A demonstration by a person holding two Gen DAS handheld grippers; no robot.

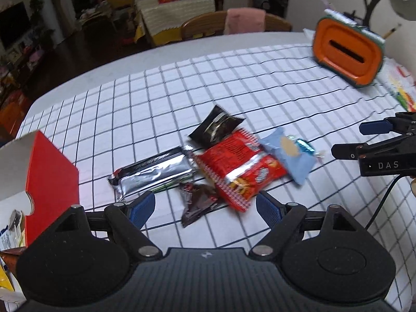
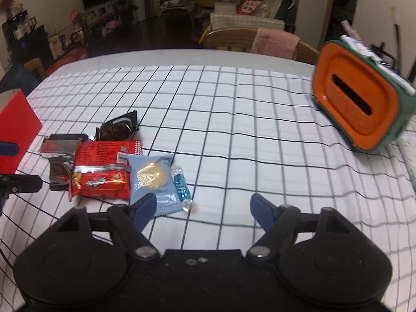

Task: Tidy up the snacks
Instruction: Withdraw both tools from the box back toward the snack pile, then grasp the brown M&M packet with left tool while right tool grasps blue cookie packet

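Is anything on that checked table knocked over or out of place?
Yes: the orange tissue box lies tipped on its side, slot facing sideways. The snack packets sit in a loose overlapping heap beside the red box.

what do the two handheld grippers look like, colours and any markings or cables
Both the left gripper and the right gripper are matte black plastic with rounded housings, silver pivot screws and blue ribbed pads on the jaws. The left wrist view shows white "DAS" lettering and a black cable on the right one.
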